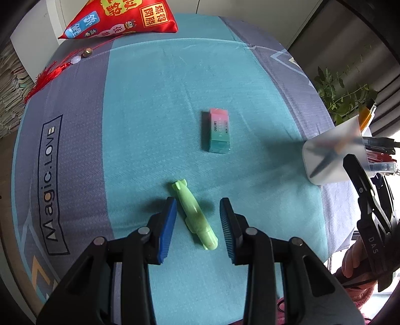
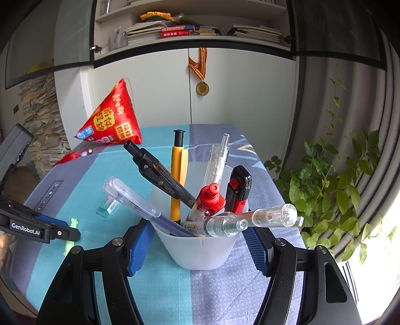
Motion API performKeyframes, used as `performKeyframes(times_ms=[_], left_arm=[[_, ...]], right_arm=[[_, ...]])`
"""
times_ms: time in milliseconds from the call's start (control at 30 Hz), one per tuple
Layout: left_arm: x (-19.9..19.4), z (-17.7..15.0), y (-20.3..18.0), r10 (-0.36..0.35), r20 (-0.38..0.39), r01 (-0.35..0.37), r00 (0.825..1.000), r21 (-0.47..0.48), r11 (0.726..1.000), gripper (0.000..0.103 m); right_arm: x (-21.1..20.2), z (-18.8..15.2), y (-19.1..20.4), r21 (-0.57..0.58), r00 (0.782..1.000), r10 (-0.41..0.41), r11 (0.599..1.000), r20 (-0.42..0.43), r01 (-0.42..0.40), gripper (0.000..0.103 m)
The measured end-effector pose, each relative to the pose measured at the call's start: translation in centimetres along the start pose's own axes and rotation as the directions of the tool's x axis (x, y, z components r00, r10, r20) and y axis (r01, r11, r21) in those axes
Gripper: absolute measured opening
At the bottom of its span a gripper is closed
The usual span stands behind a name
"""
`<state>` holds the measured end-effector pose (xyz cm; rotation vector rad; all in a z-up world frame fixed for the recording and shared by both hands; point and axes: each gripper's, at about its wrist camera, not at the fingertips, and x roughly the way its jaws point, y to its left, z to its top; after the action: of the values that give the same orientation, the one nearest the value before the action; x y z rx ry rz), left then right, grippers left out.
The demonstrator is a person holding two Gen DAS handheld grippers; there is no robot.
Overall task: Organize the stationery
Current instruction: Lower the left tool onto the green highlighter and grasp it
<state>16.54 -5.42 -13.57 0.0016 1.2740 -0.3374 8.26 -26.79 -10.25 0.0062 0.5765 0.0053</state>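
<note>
A small green fish-shaped stationery piece [image 1: 195, 215] lies slantwise on the teal cloth, between the blue pads of my left gripper [image 1: 198, 201]. The gripper points down at it, open, its left pad close beside the piece and its right pad apart from it. Farther off lies a pink-and-teal eraser [image 1: 218, 131]. My right gripper [image 2: 197, 237] is shut on a frosted white pen cup [image 2: 200, 252] that stands on the table's right side and holds several pens and markers. From the right wrist view, the left gripper [image 2: 62, 232] stands over the green piece [image 2: 73, 223], with the eraser [image 2: 108, 205] beyond.
A red pyramid pouch [image 1: 120, 17] with a red tassel [image 1: 50, 75] sits at the table's far left corner. A leafy plant [image 2: 337, 187] stands off the right edge. White cabinets [image 2: 240, 87] rise behind the table.
</note>
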Motion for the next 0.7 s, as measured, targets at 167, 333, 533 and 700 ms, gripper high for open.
performKeyframes(times_ms=[167,333,533,700], left_arm=[[0.54,0.24,-0.28,0.009,-0.005,-0.009,1.0,0.007,1.0,0.03],[0.86,0.44,-0.6,0.018,0.001,-0.018,1.0,0.022,1.0,0.029],[0.97,0.48,-0.4,0.039,0.02,-0.039,0.999,0.017,0.999,0.018],[0.9,0.27,-0.72,0.045,0.033,-0.046,0.998,0.036,0.998,0.011]], right_arm=[[0.05,0.0,-0.04,-0.001,1.0,0.001,1.0,-0.001,-0.001,0.07],[0.04,-0.03,-0.04,-0.002,1.0,-0.001,1.0,0.001,0.001,0.07],[0.05,-0.04,-0.04,-0.003,1.0,-0.001,1.0,-0.002,0.001,0.07],[0.07,-0.02,-0.04,-0.003,1.0,-0.001,1.0,-0.002,0.001,0.07]])
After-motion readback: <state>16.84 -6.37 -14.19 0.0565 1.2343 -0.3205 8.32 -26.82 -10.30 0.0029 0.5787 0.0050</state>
